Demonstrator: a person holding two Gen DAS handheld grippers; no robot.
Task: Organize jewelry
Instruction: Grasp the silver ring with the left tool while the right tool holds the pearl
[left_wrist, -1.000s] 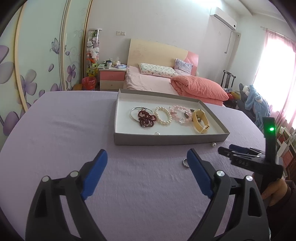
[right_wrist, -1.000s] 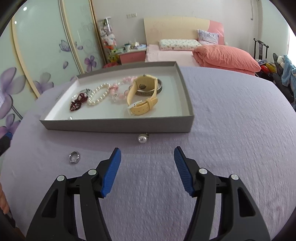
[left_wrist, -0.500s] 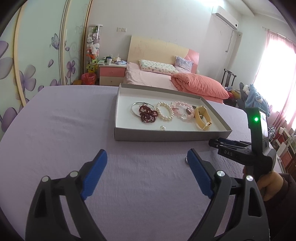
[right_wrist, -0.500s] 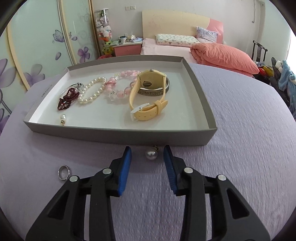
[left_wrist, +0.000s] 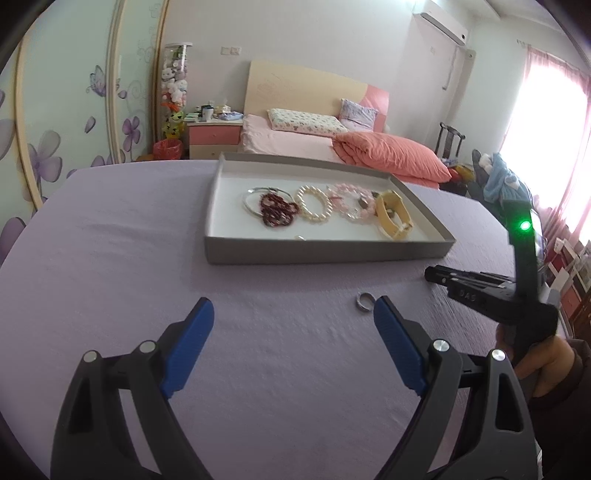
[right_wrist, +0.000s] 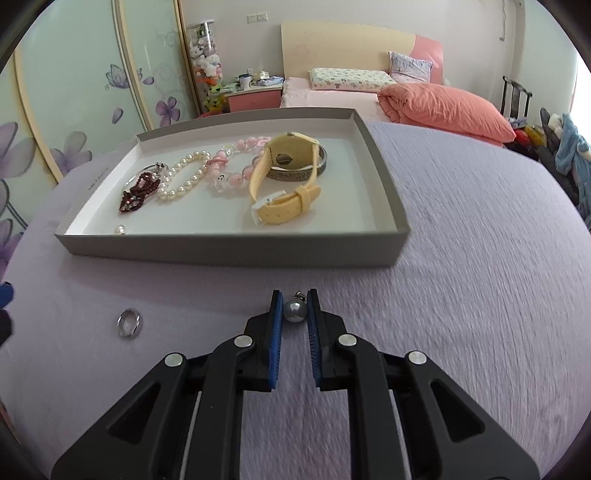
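Right wrist view: right gripper (right_wrist: 294, 308) low over the lilac cloth-covered table (right_wrist: 480, 295), its blue-padded jaws just closed down narrow onto a small grey pearl bead with a metal loop (right_wrist: 294, 311); both pads touch the bead's sides, bead right at the cloth, just in front of the tray's near wall. Shallow grey cardboard tray with white floor (right_wrist: 229, 247) sits beyond. In the tray, left to right: dark red beaded bracelet (right_wrist: 135, 192) over a thin silver bangle (right_wrist: 147, 171), white pearl bracelet (right_wrist: 183, 181), pink bead bracelet (right_wrist: 236, 158), pale yellow rubber-strap wristwatch (right_wrist: 284, 184) with an engraved silver cuff (right_wrist: 295, 171) behind it. 1 loose white pearl (right_wrist: 120, 230) lies near the tray's front left corner. Plain silver ring (right_wrist: 129, 322) flat on the cloth, left of the right gripper, apart from it. Left wrist view: left gripper (left_wrist: 293, 321) held above the cloth, jaws spread wide, nothing between them; the silver ring (left_wrist: 364, 302) lies just beyond its right fingertip, not touched. Right gripper's black body with a green light shows at the frame's right, held in a person's hand (left_wrist: 539, 365). Bedroom behind: bed with a salmon duvet (left_wrist: 391, 155).
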